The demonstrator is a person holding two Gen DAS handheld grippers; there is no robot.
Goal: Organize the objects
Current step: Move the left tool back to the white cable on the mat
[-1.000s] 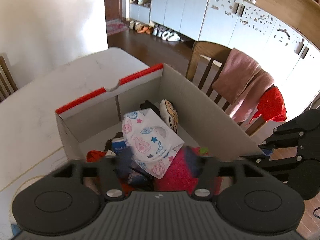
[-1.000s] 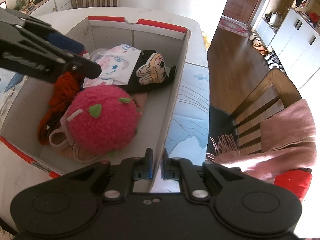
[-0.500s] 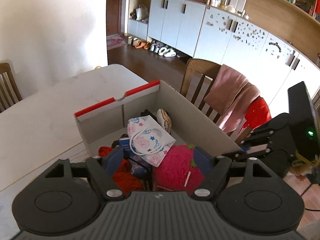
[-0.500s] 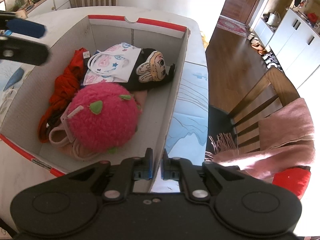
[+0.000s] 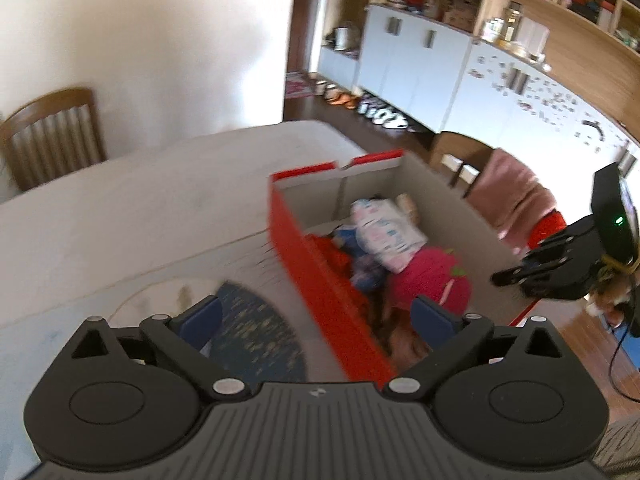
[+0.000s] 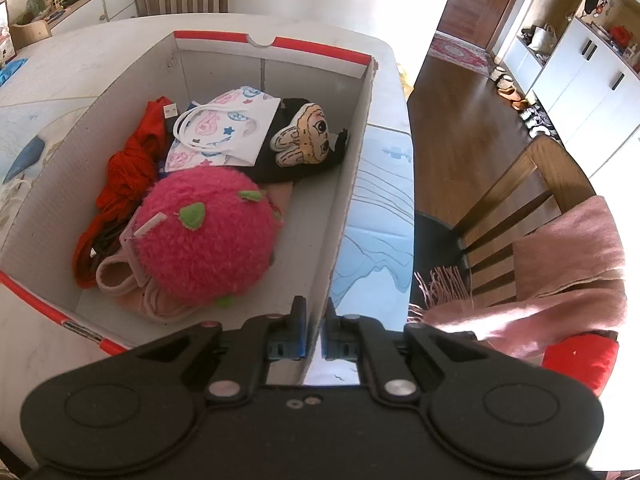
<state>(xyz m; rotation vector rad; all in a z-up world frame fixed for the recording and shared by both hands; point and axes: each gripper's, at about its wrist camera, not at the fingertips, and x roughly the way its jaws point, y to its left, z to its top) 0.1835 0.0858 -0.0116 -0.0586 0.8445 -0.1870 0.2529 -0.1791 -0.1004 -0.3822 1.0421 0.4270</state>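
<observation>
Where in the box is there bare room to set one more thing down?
In the cardboard box, bare floor shows along the right wall beside the pink fuzzy ball, and at the far end behind the patterned pouch. The left side is crowded with the red cloth.

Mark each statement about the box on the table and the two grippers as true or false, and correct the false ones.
1. The right gripper is clamped on the side wall of the cardboard box. True.
2. The left gripper is shut on the pink fuzzy plush. False: its jaws stand wide open and hold nothing.
3. The pink fuzzy plush lies inside the box. True.
4. The patterned pouch lies on the table outside the box. False: it is inside the box, beside the cartoon doll.
5. A pink cloth hangs over the chair next to the table. True.
</observation>
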